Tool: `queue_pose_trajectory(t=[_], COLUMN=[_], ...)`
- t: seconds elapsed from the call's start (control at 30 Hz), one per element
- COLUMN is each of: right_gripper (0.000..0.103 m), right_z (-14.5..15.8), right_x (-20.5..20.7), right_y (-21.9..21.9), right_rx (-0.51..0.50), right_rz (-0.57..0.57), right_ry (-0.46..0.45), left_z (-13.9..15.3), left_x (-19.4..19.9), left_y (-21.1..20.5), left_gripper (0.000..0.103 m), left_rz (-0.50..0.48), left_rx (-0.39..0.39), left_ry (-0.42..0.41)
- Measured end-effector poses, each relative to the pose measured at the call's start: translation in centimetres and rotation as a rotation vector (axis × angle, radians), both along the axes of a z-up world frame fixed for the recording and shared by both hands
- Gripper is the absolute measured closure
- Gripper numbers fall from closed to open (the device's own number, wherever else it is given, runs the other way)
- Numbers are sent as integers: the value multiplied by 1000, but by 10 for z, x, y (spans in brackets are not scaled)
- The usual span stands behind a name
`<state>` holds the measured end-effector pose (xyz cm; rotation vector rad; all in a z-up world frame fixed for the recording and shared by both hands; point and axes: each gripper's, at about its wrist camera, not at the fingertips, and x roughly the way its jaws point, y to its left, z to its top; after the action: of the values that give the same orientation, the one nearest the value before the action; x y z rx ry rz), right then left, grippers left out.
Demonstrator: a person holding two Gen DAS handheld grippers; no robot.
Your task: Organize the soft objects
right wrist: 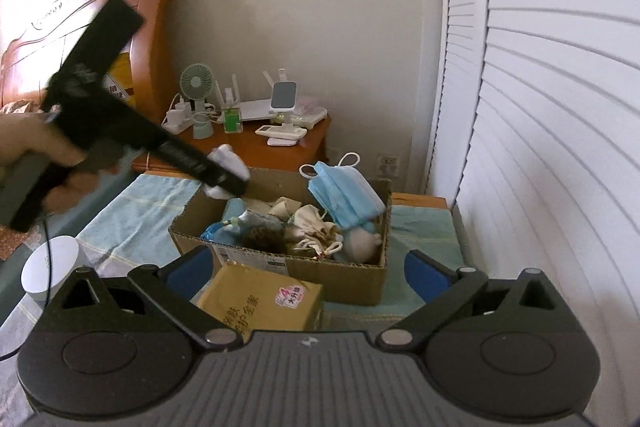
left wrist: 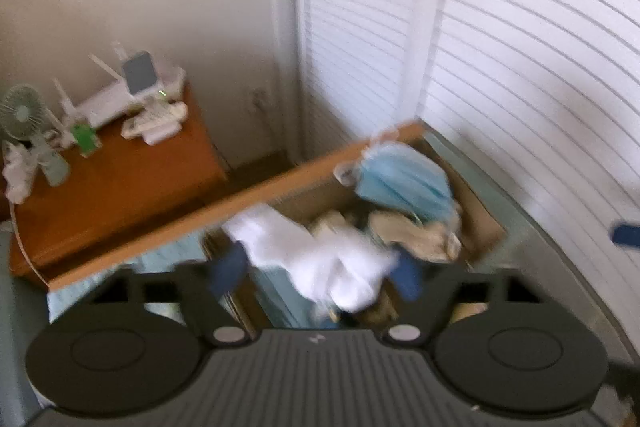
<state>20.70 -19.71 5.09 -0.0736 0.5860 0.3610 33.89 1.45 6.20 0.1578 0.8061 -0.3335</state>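
Observation:
An open cardboard box (right wrist: pixel 340 279) stands on a light blue cloth (right wrist: pixel 136 211). It holds blue face masks (right wrist: pixel 344 195), beige pouches (right wrist: pixel 316 227) and other soft items. A hand at the left carries my left gripper (right wrist: pixel 228 179) over the box's back left corner, with a white cloth (right wrist: pixel 230 159) at its tip. In the blurred left wrist view the white cloth (left wrist: pixel 320 263) lies between the wide-apart blue pads (left wrist: pixel 228 267) of my left gripper (left wrist: pixel 318 271), above the masks (left wrist: pixel 404 179). My right gripper (right wrist: pixel 306 271) is open and empty in front of the box.
A smaller taped carton (right wrist: pixel 260 303) sits in front of the box, with a white round container (right wrist: pixel 52 267) to its left. Behind stands a wooden nightstand (right wrist: pixel 316 139) with a small fan (right wrist: pixel 196 83) and electronics. White louvred doors (right wrist: pixel 540 107) close off the right side.

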Motion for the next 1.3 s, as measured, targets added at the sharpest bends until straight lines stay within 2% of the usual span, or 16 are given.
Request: queue_pose_trajectory(t=[0.2,0.27,0.5,0.63,0.77,0.87,1.13,1.3], right_gripper=[0,0,0,0,0,0,0,0], right_z=[1,3,7,5,9,15,23,23], right_x=[-10,-13,-25,-30,-39,-48,-56,-57], right_y=[-4,-4,0,2,3,7,14,15], right_rx=[19,27,6,-10,-14,-14,-58,-71], right_rz=[-18,-25,-116,-205,-245,-242,-253,-257], right_ry=[9,15,79,153,188,184,163,161], left_z=[15,21,22,21,24,26,28,28], left_x=[-27,-46,-129,-168,-194,-199,-212,-213], left_y=[6,7,3,-2,-7,-7,-6,-7], left_gripper=[5,1,1,1,1,1,1,1], left_rz=[50,53,94,152,240,283,326,338], left_rx=[38,53,82,73,91,68,7,4], left_ry=[-93,-123,-209,-212,-189,-129,-104,-104])
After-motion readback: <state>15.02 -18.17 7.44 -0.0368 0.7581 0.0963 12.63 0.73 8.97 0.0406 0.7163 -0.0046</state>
